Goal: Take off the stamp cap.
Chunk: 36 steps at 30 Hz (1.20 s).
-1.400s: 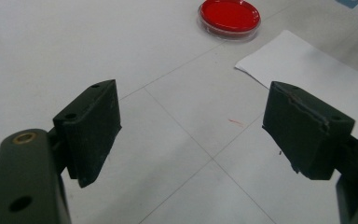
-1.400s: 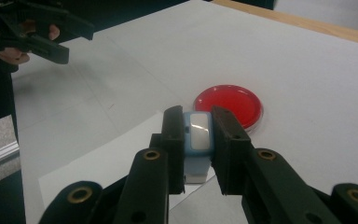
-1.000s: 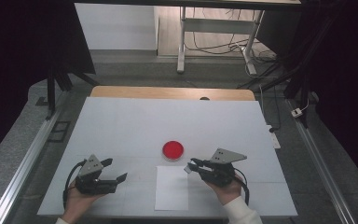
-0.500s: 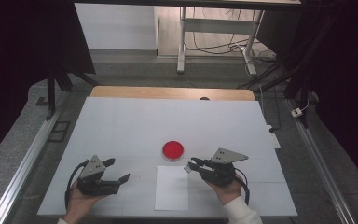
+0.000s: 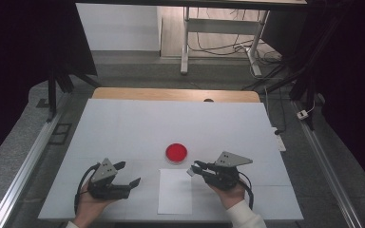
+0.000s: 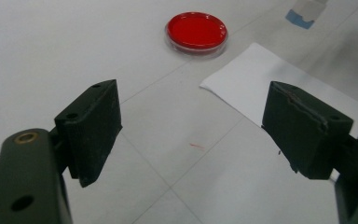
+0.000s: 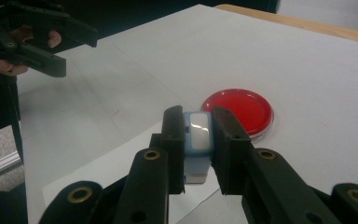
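A red round dish (image 5: 176,152) sits on the white table, just beyond a white paper sheet (image 5: 175,191). My right gripper (image 5: 193,168) hovers at the sheet's far right corner, shut on a small pale-blue piece (image 5: 189,171). In the right gripper view that piece (image 7: 196,140) sits upright between the jaws of the right gripper (image 7: 196,122), with the dish (image 7: 237,108) close behind it. My left gripper (image 5: 128,173) is left of the sheet, open and holding nothing. In the left gripper view its jaws (image 6: 191,126) stand wide apart, facing the dish (image 6: 196,30) and the sheet (image 6: 279,88).
The white tabletop (image 5: 123,128) has a wooden strip along its far edge (image 5: 176,94). Metal rails (image 5: 28,161) flank the table. A desk frame and cables (image 5: 218,42) lie on the floor beyond.
My left gripper has edged slightly to the right and its jaws look wider apart. The right gripper with its piece has barely moved.
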Tool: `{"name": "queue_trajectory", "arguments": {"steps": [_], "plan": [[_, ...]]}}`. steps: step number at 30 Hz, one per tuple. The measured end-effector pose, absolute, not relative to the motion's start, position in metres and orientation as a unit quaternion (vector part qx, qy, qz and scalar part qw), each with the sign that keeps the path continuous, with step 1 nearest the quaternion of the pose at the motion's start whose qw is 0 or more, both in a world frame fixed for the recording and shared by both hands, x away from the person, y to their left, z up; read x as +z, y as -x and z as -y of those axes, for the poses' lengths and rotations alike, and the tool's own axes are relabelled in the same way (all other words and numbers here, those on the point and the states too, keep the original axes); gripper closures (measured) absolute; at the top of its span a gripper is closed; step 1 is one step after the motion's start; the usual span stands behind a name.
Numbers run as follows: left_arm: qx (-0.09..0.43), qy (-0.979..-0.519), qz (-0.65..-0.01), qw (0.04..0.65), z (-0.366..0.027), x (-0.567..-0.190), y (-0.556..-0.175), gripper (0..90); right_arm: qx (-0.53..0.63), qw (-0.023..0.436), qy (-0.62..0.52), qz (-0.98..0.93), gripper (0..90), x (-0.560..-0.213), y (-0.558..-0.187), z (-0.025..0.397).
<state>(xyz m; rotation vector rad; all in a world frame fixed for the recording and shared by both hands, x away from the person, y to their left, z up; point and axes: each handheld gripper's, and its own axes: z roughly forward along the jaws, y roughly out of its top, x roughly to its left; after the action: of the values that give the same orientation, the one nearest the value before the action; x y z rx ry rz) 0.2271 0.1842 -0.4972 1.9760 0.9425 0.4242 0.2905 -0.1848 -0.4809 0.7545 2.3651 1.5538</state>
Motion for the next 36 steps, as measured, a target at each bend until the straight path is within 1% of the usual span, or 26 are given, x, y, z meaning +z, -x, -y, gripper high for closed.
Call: {"name": "queue_trajectory", "arguments": {"steps": [11, 20, 36], "plan": [[0.173, -0.798, -0.366, 0.448, -0.171, -0.485, -0.229, 19.7, 0.535, 0.11, -0.249, -0.8, 75.5, -0.48, -0.289, 0.18], [0.164, -0.794, -0.359, 0.462, -0.15, -0.482, -0.234, 19.9, 0.534, 0.11, -0.242, -0.802, 75.5, -0.477, -0.287, 0.176], [0.16, -0.824, -0.319, 0.44, -0.112, -0.492, -0.242, 20.0, 0.532, 0.102, -0.237, -0.806, 75.5, -0.481, -0.286, 0.165]]}}
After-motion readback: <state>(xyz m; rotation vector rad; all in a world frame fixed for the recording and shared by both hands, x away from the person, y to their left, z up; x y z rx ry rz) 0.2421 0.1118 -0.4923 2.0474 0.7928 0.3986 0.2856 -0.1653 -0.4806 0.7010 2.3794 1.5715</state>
